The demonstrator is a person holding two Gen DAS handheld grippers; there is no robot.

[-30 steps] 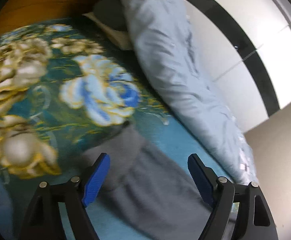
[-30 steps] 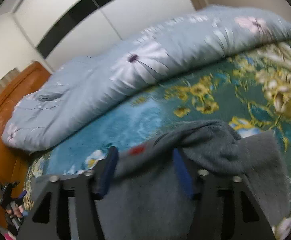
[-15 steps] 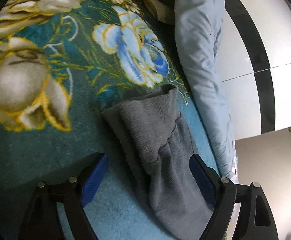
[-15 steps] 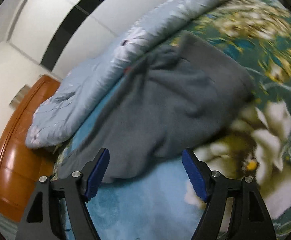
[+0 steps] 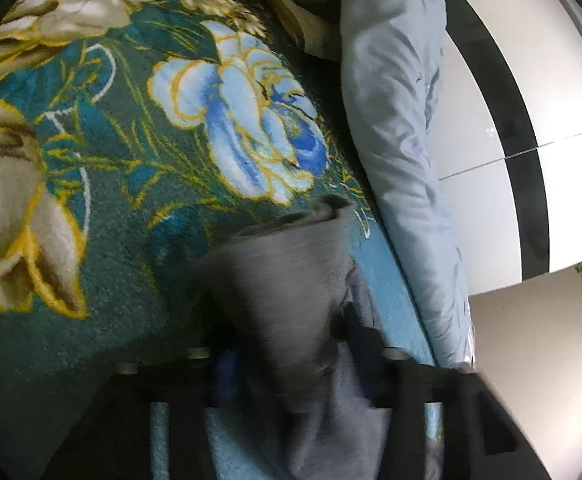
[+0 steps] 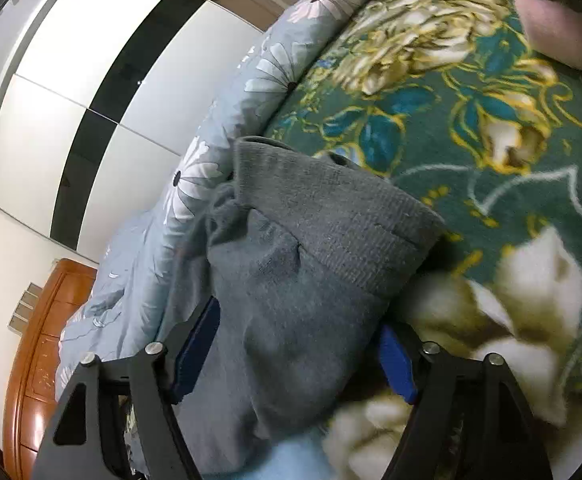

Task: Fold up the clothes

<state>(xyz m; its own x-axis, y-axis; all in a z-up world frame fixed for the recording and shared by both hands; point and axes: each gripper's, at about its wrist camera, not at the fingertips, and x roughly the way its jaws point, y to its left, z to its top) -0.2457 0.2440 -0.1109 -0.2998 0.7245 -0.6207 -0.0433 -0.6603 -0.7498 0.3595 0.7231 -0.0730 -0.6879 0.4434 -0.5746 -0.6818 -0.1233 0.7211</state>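
A grey knit garment (image 6: pixel 315 240) lies folded on the teal flowered blanket (image 6: pixel 471 152), its ribbed hem turned toward the far side. In the left wrist view the same garment (image 5: pixel 287 280) bunches up, blurred, between the fingers of my left gripper (image 5: pixel 291 352). Those jaws are closing and the cloth fills the gap between them. My right gripper (image 6: pixel 295 356) straddles the thick folded end of the garment. Its jaws are closing too, with the cloth between them and the blue pads (image 6: pixel 195 348) still showing their faces.
A rolled light-blue quilt with daisies (image 5: pixel 395 128) runs along the far side of the bed. Behind it stand white wardrobe doors with a black stripe (image 6: pixel 91 92). A wooden headboard (image 6: pixel 39 344) is at the left. Something pinkish (image 6: pixel 559 32) sits at the right wrist view's upper right edge.
My left gripper sank onto the garment and its jaws narrowed around the bunched cloth. My right gripper rolled and came down over the folded end, which now lies between its jaws.
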